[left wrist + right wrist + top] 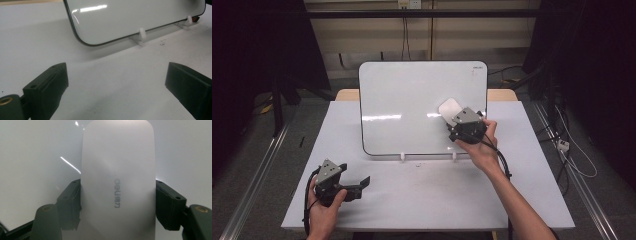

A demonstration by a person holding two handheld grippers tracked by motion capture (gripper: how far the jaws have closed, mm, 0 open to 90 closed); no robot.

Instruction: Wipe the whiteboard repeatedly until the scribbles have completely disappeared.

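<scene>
Eraser [117, 182] clamped between right gripper [460, 121] fingers, pressed against whiteboard [412, 105] right side; board appears clean, wiping apparently nearly finished. Left gripper [357, 185] idle near desk [427, 195] left, fingers apart.

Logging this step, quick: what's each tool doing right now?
Left tool: open, holding nothing.
Right tool: closed on the whiteboard eraser, against the whiteboard.

One whiteboard [412, 105] stands ahead of the open jaws. Two white feet [141, 35] prop it. One white eraser [118, 170] sits between the other jaws. Two grippers, one worktop [422, 195].
</scene>
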